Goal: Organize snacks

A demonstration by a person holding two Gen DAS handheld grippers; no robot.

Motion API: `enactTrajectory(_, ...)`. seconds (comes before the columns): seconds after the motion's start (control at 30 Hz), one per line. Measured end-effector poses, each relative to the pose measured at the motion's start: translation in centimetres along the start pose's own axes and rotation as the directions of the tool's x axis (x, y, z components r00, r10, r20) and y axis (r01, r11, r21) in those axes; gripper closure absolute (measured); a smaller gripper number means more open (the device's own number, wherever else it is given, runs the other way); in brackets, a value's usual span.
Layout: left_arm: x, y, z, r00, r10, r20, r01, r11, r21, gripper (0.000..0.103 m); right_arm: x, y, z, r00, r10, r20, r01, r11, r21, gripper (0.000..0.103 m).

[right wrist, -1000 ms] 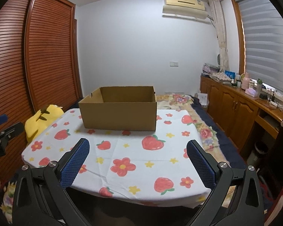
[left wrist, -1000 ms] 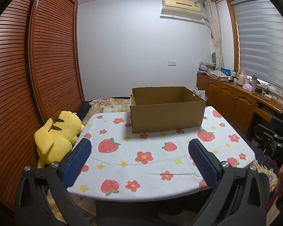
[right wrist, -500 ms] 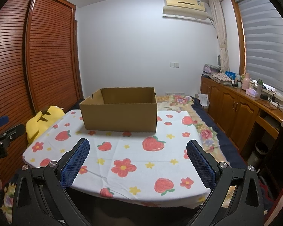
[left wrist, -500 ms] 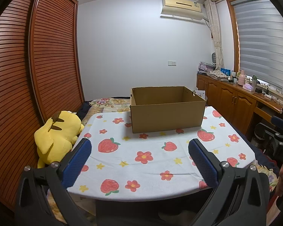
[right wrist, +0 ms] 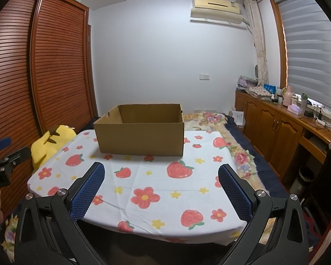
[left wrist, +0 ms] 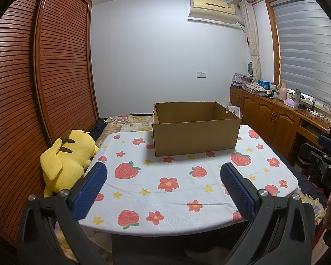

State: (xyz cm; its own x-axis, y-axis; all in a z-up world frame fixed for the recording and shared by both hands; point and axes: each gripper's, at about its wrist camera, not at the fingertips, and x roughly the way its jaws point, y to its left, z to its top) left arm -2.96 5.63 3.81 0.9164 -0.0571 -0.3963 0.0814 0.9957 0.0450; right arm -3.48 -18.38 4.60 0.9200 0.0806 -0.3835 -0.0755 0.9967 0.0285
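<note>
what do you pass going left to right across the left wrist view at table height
wooden wardrobe doors → yellow plush toy → cardboard box on the strawberry tablecloth → wooden cabinet → right gripper

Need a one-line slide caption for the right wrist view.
Open right gripper above strawberry-and-flower print tablecloth, facing an open brown cardboard box; no snacks visible.

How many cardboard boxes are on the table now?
1. The cardboard box stands open at the far side of the table, on the strawberry cloth. Its floor is hidden, so any contents cannot be seen.
</note>
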Motion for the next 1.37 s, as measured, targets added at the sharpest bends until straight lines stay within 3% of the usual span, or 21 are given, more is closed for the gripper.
enactTrajectory(1.37, -0.22, -0.34, 0.06, 1.0, 0.002, 0.0, -0.002, 1.0, 0.001, 0.0, -0.04, 0.15, 0.5, 1.0, 0.003, 0.005, -0.003, 1.0, 0.004, 0.0)
